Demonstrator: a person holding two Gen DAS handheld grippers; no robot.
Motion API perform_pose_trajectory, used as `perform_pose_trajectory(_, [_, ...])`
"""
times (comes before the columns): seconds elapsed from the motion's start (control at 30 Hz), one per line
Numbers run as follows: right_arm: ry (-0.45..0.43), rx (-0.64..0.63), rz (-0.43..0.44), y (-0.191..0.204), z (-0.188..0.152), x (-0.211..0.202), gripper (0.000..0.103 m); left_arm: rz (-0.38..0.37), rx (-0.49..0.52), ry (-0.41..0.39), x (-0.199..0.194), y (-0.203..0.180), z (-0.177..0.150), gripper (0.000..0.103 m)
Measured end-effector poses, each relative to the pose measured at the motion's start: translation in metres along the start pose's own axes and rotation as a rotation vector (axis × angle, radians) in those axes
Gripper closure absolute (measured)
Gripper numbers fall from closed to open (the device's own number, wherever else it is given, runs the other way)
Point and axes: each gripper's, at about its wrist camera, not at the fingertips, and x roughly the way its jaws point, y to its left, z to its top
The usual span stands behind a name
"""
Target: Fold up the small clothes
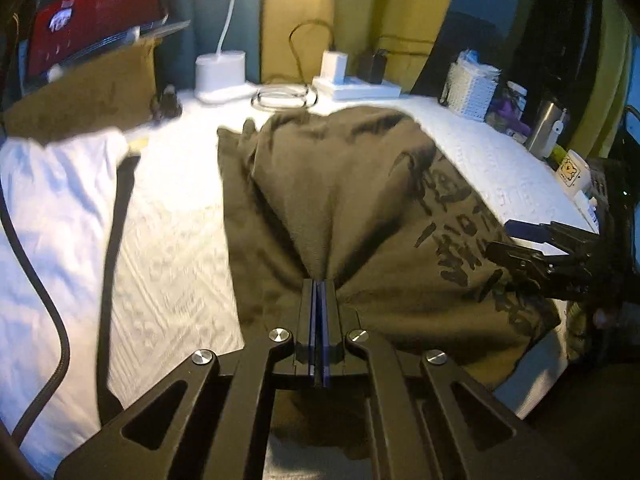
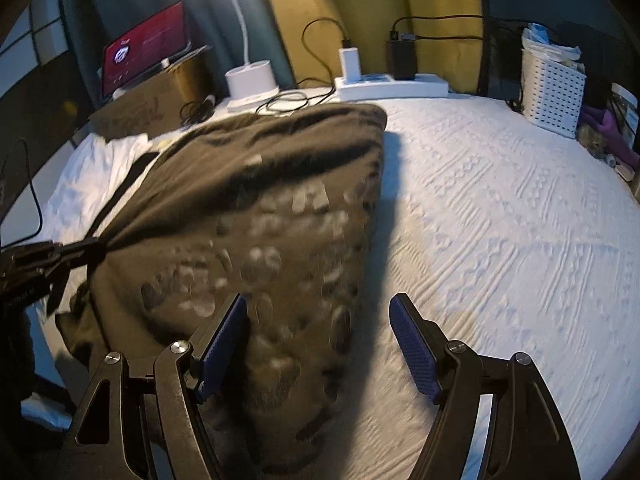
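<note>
An olive-brown T-shirt (image 1: 360,208) with a dark print lies bunched on the white textured bedspread (image 1: 168,240). My left gripper (image 1: 319,292) is shut on a pinch of its fabric at the near edge and lifts it. In the right wrist view the T-shirt (image 2: 260,220) rises in a tent shape, and the left gripper (image 2: 96,248) pinches it at the left. My right gripper (image 2: 318,320) is open and empty, its fingers on either side of the shirt's right edge. The right gripper also shows in the left wrist view (image 1: 516,236), open.
A white garment (image 1: 52,208) lies at the left. At the back stand a lamp base (image 1: 220,76), a power strip with chargers (image 2: 392,80), cables (image 2: 288,100), a cardboard box (image 2: 160,104) and a laptop (image 2: 144,48). A white basket (image 2: 552,92) and a mug (image 1: 572,168) stand right.
</note>
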Motion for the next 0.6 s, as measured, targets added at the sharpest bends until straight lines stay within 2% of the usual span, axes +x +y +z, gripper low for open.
perform_pose_trajectory(0.13, [0.001,0.002,-0.018,-0.001,-0.004,-0.003,0.027,-0.022,-0.036,0.018,0.0,-0.001,-0.003,0.102])
perform_pose_trajectory(0.2, [0.004,0.007,-0.024,-0.002,-0.006,-0.004,0.027,-0.061,-0.047,0.008,-0.005,-0.002,-0.001,0.101])
perform_pose_trajectory(0.23, [0.004,0.007,-0.025,-0.003,-0.007,-0.005,0.027,-0.078,-0.047,0.001,-0.009,-0.003,0.0,0.093])
perform_pose_trajectory(0.27, [0.003,0.005,-0.028,-0.003,-0.008,-0.007,0.027,-0.101,-0.043,-0.011,-0.014,-0.005,0.0,0.075])
perform_pose_trajectory(0.33, [0.002,0.002,-0.035,-0.003,-0.011,-0.01,0.027,-0.137,-0.038,-0.017,-0.019,-0.009,-0.002,0.051])
perform_pose_trajectory(0.43, [0.007,0.006,-0.045,-0.006,-0.016,-0.014,0.027,-0.182,0.001,0.02,-0.019,-0.019,-0.01,0.05])
perform_pose_trajectory(0.57, [0.006,0.005,-0.056,-0.008,-0.023,-0.017,0.028,-0.153,0.034,0.11,-0.001,-0.025,-0.027,0.052])
perform_pose_trajectory(0.6, [0.006,0.002,-0.061,-0.008,-0.025,-0.018,0.028,-0.145,0.048,0.087,-0.002,-0.026,-0.031,0.054])
